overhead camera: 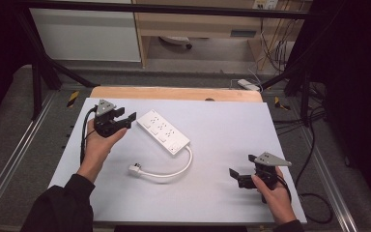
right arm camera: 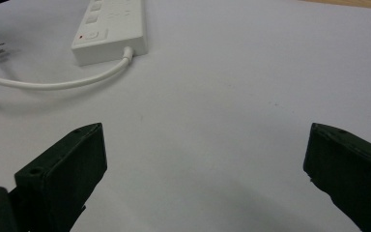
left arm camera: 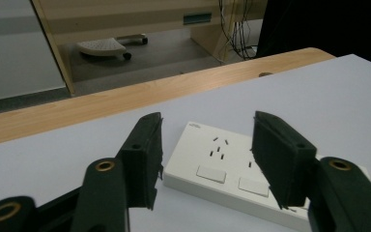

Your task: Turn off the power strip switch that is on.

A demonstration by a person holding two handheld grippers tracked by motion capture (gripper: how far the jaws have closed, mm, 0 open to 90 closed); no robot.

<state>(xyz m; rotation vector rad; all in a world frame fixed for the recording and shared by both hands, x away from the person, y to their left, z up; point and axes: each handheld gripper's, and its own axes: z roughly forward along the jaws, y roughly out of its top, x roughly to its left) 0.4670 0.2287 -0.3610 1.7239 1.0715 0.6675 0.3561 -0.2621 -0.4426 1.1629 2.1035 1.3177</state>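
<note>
Here we have the white power strip (overhead camera: 163, 131) lying flat near the middle of the pale table sheet (overhead camera: 222, 121), running from about 10 o'clock to 4 o'clock in the high view, with its cord (overhead camera: 174, 171) looping round to the plug (overhead camera: 135, 168) at 6 o'clock of the strip. Our left gripper (overhead camera: 131, 117) hovers just beside the strip's far end, at its 9 o'clock; its jaws stand partly apart with nothing between the pads, and in the left gripper view the strip's sockets (left arm camera: 221, 147) show through the gap. Our right gripper (overhead camera: 233, 173) waits well apart, toward 4 o'clock on the sheet, jaws spread wide over bare table, pointing back toward the cord end of the strip (right arm camera: 111, 31).

We judge the strip to be lying free, with the left claw either about to take it or just let go of it. Next, we would need to line a jaw on each long edge before closing.
</note>
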